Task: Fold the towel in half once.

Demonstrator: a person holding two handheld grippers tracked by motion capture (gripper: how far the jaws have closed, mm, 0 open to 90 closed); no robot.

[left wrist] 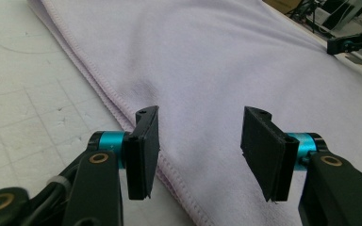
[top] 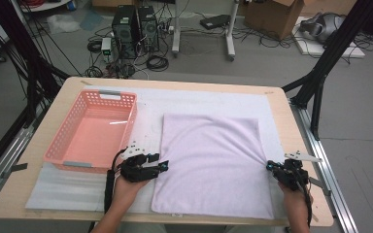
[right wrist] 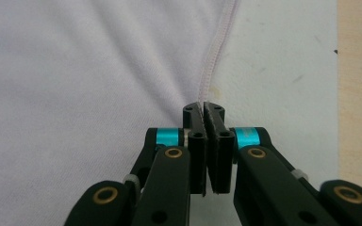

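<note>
A pale lilac towel (top: 209,160) lies folded flat on the white mat (top: 53,189). My left gripper (top: 162,165) rests at the towel's left edge, held by a hand from below. In the left gripper view its jaws (left wrist: 200,117) stand open over the towel's stitched hem (left wrist: 122,106), with nothing pressed between the pads. My right gripper (top: 270,166) sits at the towel's right edge. In the right gripper view it (right wrist: 203,110) is shut on the hem of the towel (right wrist: 75,70), and creases fan out from the pinched spot.
A pink plastic basket (top: 97,94) stands empty at the left of the table, just behind my left gripper. The wooden table edge (top: 301,145) runs close to the right gripper. Computers, cables and a cardboard box lie on the floor beyond.
</note>
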